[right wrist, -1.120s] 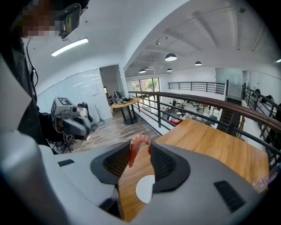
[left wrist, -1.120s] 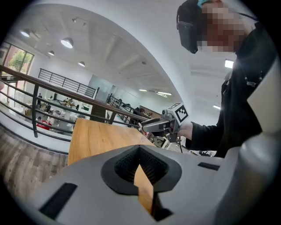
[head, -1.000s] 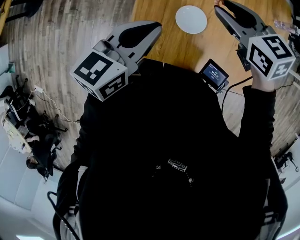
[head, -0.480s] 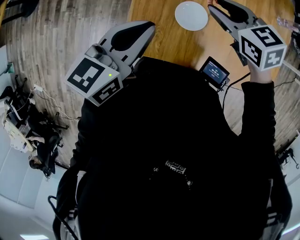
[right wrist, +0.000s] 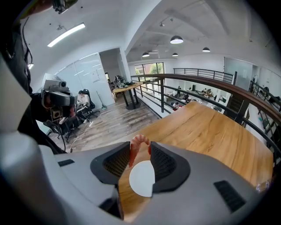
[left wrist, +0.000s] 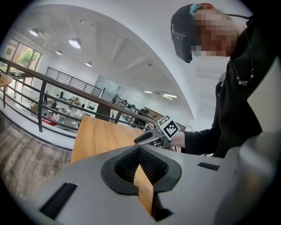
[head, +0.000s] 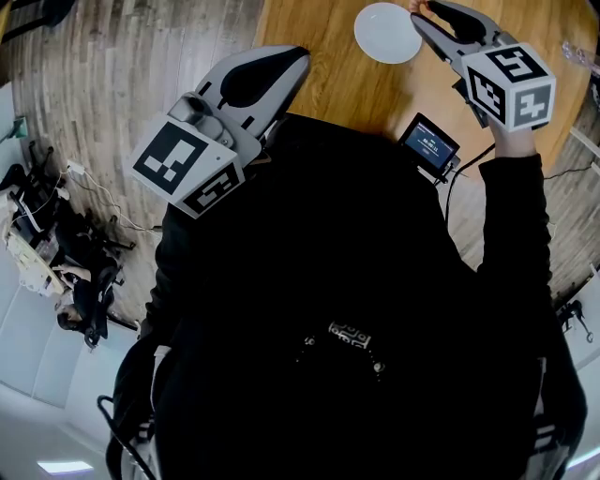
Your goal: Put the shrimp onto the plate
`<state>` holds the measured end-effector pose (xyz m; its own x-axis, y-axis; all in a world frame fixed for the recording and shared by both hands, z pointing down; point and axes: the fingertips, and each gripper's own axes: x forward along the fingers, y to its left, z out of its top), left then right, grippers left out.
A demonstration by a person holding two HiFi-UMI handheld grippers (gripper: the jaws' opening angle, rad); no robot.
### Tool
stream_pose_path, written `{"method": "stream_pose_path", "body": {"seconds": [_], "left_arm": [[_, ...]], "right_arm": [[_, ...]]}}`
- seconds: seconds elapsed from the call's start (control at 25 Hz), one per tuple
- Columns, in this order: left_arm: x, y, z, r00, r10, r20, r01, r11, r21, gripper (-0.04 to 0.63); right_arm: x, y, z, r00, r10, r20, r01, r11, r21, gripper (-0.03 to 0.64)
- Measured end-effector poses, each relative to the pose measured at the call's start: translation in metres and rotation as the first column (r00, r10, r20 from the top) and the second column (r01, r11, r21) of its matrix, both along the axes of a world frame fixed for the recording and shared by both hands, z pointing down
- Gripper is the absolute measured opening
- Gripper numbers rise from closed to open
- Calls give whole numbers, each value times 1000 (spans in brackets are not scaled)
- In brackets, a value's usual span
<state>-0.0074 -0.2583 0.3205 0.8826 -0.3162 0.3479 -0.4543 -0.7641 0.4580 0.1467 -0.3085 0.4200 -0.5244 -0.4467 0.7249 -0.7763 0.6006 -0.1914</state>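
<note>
a long light-brown wooden tabletop [head: 356,89] fills the upper part of the head view, above a grey plank floor [head: 122,84], with a person in a black top [head: 347,309] standing at its near edge

the left gripper [head: 292,67], grey with black ribbed pads and a marker cube at its back, hangs over the tabletop's left edge, well apart from everything on the table; in the left gripper view [left wrist: 139,151] its jaw tips meet, only a thin wedge of wood showing behind them, and nothing is between them

the right gripper [head: 424,17] reaches across the far right part of the tabletop, its tips just at the right rim of a round white plate [head: 384,33]; the plate lies flat and bare on the wood, clear of the table's edges

a small black device with a lit screen [head: 429,145] sits near the tabletop's near edge, close by the person's body, a dark cable running off it

a curled orange-pink shrimp [right wrist: 133,151] is pinched between the right gripper's pads [right wrist: 140,147], the jaws standing narrow and closed on it; in the right gripper view the shrimp arches over the tips, held in the air, with the plate [right wrist: 141,179] showing directly behind and below it through the gap
</note>
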Motion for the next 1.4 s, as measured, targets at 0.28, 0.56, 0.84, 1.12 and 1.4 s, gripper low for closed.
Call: {"method": "stream_pose_path", "body": {"seconds": [0.28, 0.56, 0.84, 1.12, 1.4], "left_arm": [[-1, 6, 13, 999, -39, 10, 40, 999, -23, 6], [-8, 16, 12, 998, -69, 14, 69, 997, -44, 6], [-17, 17, 17, 994, -105, 21, 106, 993, -59, 6], [-25, 20, 16, 991, -135, 20, 136, 988, -73, 6], [-29, 27, 19, 986, -164, 19, 166, 982, -89, 6]], "right_arm": [[3, 5, 36, 999, -25, -27, 24, 999, -36, 155], [5, 9, 64, 996, -48, -80, 43, 997, -69, 155], [2, 9, 93, 988, -86, -131, 73, 992, -103, 155], [-1, 12, 116, 974, -132, -183, 109, 985, -131, 155], [-5, 22, 144, 956, -182, -231, 144, 975, -172, 155]]}}
